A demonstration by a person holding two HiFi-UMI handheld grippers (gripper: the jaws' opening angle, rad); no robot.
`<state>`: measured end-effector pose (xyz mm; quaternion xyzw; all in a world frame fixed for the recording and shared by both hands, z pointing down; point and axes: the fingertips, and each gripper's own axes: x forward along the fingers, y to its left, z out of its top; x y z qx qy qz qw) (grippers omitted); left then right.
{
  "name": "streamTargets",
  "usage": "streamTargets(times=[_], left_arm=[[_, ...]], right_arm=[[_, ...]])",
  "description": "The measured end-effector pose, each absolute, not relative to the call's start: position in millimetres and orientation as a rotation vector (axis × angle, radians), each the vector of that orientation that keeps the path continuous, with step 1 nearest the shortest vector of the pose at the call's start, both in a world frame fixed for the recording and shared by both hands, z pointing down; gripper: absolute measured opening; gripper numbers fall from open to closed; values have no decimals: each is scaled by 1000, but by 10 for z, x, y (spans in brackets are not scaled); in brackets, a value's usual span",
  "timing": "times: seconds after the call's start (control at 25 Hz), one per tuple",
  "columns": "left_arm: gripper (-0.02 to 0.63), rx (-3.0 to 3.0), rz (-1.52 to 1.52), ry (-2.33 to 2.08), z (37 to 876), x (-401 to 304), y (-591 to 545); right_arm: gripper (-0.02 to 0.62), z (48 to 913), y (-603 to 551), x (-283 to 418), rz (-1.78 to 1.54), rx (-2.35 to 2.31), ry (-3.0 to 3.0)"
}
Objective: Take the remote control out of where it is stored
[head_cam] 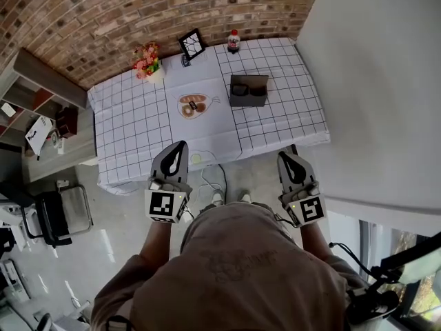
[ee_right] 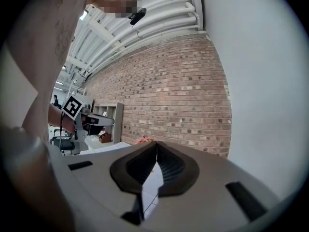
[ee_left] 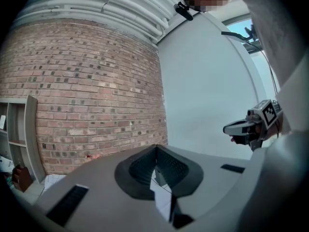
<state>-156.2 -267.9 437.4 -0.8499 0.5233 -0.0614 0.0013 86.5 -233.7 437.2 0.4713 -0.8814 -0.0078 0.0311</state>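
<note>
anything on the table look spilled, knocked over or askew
Nothing looks spilled or damaged. The bottle stands upright; the flowers, plate and black box sit on the checked tablecloth. Only the picture frame is angled to the grid.

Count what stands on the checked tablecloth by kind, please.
Pink-red flower bunch in white pot: 1
Black-framed picture: 1
Small red-capped bottle: 1
Dark rectangular open box: 1
Oval plate with brown items: 1
Small pale round disc at the near edge: 1
Total: 6 that I can make out
</note>
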Motion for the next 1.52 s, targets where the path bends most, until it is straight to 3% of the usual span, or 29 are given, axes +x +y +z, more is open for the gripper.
streamTargets(times=[0.64, 1.44, 1.52], left_arm=[[11, -2658, -270, 1641, 4585, -1239, -2500], [12, -2640, -276, 1753, 4708, -1472, -2459], [12, -2637, -256, 1763, 4675, -1468, -2464]], right_arm=[[14, 4452, -2396, 1184, -49, 1389, -2719], [17, 4609, -3260, 693, -168, 1121, -2697], [67, 4645, -3363, 615, -190, 1071, -2664]])
